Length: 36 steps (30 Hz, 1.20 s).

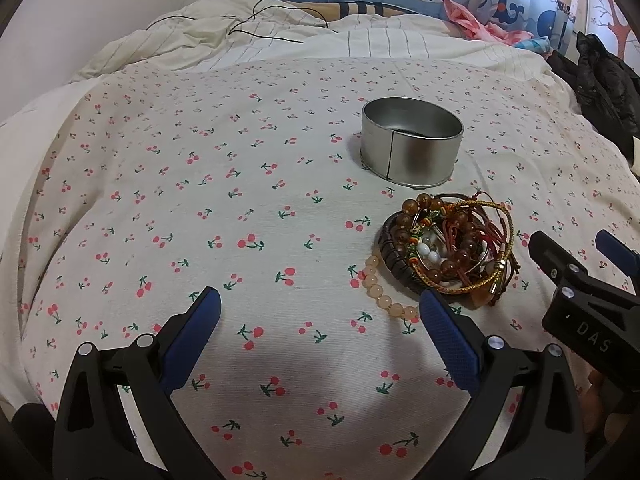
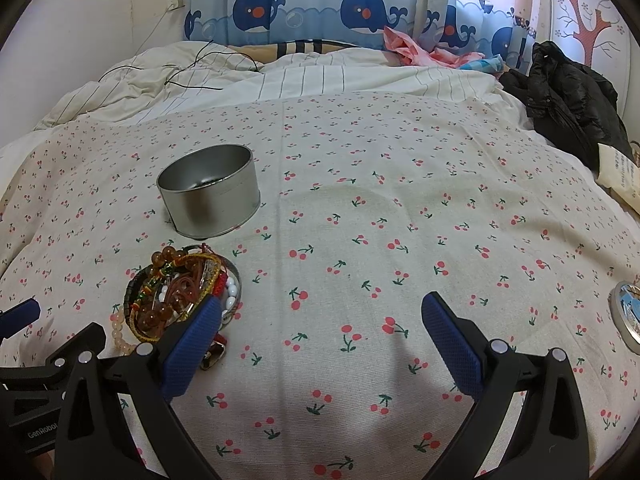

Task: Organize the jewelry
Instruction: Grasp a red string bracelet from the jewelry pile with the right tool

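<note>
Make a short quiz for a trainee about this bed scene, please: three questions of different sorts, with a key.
1. True or false: the left hand-held gripper holds a bracelet.
2. Which lies nearer the hand-held grippers: A) the round metal tin, B) the pile of bracelets?
3. Fill in: the tin stands upright and its lid is ___.

Key:
1. False; both it and the right hand-held gripper are open and hold nothing.
2. B.
3. Off; the pale bead bracelet lies outside the tin.

Tin behind the jewelry, both on your cloth
The tin [image 1: 412,146] sits on the cloth [image 1: 200,200]; the jewelry pile [image 1: 448,248] lies just before it, between your left gripper [image 1: 320,312] and right gripper [image 2: 322,314], with the lid [image 2: 628,316] well off right
</note>
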Each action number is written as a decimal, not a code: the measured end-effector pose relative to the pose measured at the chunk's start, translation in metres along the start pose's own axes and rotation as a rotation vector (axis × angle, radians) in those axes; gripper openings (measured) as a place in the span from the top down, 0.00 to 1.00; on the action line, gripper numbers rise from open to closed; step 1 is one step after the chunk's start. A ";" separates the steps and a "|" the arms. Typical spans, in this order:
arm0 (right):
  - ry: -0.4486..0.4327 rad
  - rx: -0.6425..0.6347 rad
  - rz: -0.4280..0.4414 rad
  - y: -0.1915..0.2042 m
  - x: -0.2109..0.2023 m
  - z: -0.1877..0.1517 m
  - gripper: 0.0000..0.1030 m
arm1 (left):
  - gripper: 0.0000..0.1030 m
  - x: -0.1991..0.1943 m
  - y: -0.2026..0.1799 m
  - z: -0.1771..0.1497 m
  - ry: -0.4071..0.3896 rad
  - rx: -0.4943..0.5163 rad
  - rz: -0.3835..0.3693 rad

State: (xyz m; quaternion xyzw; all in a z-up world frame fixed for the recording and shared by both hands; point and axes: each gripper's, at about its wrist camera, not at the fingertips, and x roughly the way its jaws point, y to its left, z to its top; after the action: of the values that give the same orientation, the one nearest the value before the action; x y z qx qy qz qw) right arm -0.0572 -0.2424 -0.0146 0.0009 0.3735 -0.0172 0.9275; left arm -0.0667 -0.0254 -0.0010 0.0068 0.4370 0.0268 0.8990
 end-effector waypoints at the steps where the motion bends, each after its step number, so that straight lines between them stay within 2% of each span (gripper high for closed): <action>1: 0.000 0.000 0.000 0.000 0.000 0.000 0.07 | 0.07 0.000 0.000 0.000 0.001 0.000 0.003; 11: 0.010 -0.019 0.009 0.003 0.003 0.000 0.07 | 0.07 0.002 0.005 -0.001 0.004 -0.013 0.005; 15: 0.006 -0.038 0.024 0.006 0.004 0.000 0.07 | 0.07 0.008 0.022 -0.004 0.029 -0.069 -0.030; 18: -0.001 -0.040 0.040 0.007 0.002 0.001 0.07 | 0.07 0.012 0.032 -0.006 0.043 -0.092 -0.028; 23: 0.009 -0.056 0.091 0.012 0.006 0.007 0.07 | 0.07 0.015 0.040 -0.005 0.040 -0.093 -0.048; 28: 0.019 -0.049 0.181 0.016 0.011 0.015 0.07 | 0.07 0.017 0.038 0.000 0.025 -0.036 -0.083; 30: 0.024 -0.061 0.219 0.020 0.014 0.017 0.11 | 0.07 0.019 0.038 0.000 0.024 -0.028 -0.100; 32: 0.038 -0.080 0.240 0.025 0.018 0.019 0.30 | 0.07 0.023 0.040 0.001 0.038 -0.041 -0.126; 35: 0.077 -0.080 0.269 0.029 0.026 0.018 0.43 | 0.07 0.029 0.044 0.002 0.054 -0.063 -0.150; 36: 0.086 -0.073 0.275 0.028 0.028 0.018 0.45 | 0.07 0.029 0.045 0.003 0.052 -0.066 -0.152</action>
State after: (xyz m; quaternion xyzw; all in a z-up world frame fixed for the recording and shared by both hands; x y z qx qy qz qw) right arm -0.0235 -0.2154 -0.0217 0.0191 0.4098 0.1235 0.9036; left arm -0.0485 0.0208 -0.0208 -0.0569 0.4583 -0.0269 0.8866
